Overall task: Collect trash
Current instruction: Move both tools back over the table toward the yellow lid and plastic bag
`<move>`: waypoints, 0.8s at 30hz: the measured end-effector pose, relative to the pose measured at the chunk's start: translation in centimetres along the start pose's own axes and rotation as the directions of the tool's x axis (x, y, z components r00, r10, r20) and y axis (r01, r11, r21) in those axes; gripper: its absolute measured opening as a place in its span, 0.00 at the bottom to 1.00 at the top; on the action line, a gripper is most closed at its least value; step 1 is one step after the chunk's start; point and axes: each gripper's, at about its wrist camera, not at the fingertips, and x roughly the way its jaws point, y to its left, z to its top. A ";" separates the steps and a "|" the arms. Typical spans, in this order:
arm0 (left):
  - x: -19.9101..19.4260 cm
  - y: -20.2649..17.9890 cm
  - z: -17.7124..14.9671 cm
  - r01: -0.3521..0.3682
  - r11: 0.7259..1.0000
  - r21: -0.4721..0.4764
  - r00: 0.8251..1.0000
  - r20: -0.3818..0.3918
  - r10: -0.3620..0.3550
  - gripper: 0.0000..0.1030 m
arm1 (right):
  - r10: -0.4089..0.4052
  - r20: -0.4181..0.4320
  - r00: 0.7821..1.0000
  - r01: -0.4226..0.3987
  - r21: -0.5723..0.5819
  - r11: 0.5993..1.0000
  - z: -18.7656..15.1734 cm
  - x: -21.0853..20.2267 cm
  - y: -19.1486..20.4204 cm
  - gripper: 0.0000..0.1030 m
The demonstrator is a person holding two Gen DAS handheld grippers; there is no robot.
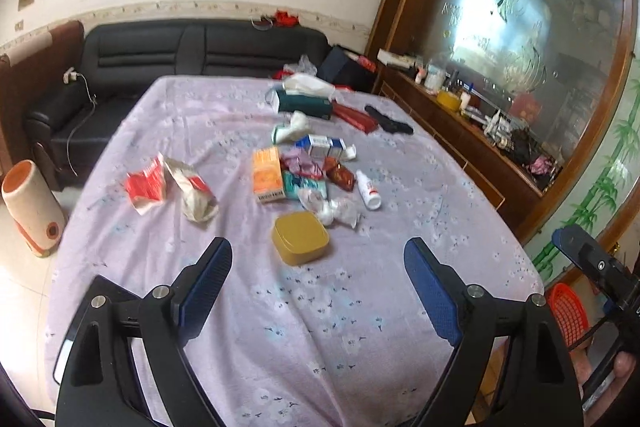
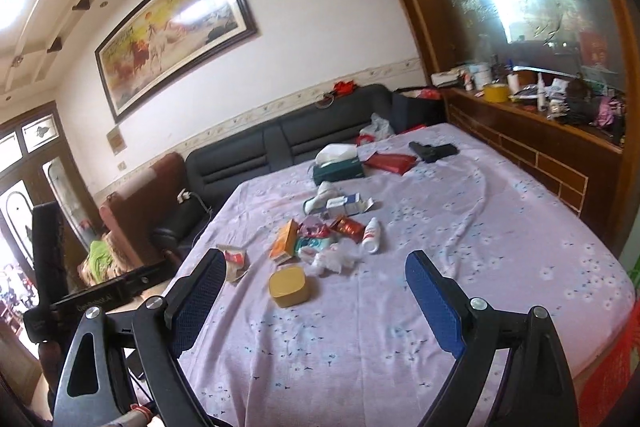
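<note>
A heap of trash lies mid-table on the lilac floral cloth (image 1: 280,327): an orange box (image 1: 267,174), torn red-and-white wrappers (image 1: 146,185), a crumpled bag (image 1: 196,195), clear plastic (image 1: 332,209), a small white bottle (image 1: 368,189) and a blue-white carton (image 1: 324,145). A yellow square tub (image 1: 300,237) sits nearest. My left gripper (image 1: 318,245) hovers open over the near cloth, short of the tub, with nothing in it. My right gripper (image 2: 317,257) is also open and empty, with the tub (image 2: 289,286) and orange box (image 2: 285,241) seen between its fingers, farther off.
A green tissue box (image 1: 306,103), a red packet (image 1: 354,117) and a black object (image 1: 388,123) lie at the far end. A dark sofa (image 1: 200,51) stands behind the table and a wooden sideboard (image 1: 460,123) to its right. A red basket (image 1: 568,311) stands below the table's right edge.
</note>
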 end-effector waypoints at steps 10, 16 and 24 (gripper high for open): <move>6.9 0.5 0.0 0.002 1.000 -0.013 0.992 -0.126 -0.004 0.84 | 0.077 -0.116 0.990 -0.076 0.016 0.997 -0.1 5.8 -1.4 0.91; 11.9 1.0 0.1 -0.021 0.999 -0.033 0.980 -0.199 0.014 0.84 | 0.124 -0.191 0.974 -0.117 0.051 0.992 -0.2 10.0 -2.6 0.91; 18.0 1.3 0.2 -0.059 0.998 -0.029 0.959 -0.278 0.048 0.84 | 0.141 -0.269 0.953 -0.126 0.073 0.989 -0.3 15.4 -4.0 0.91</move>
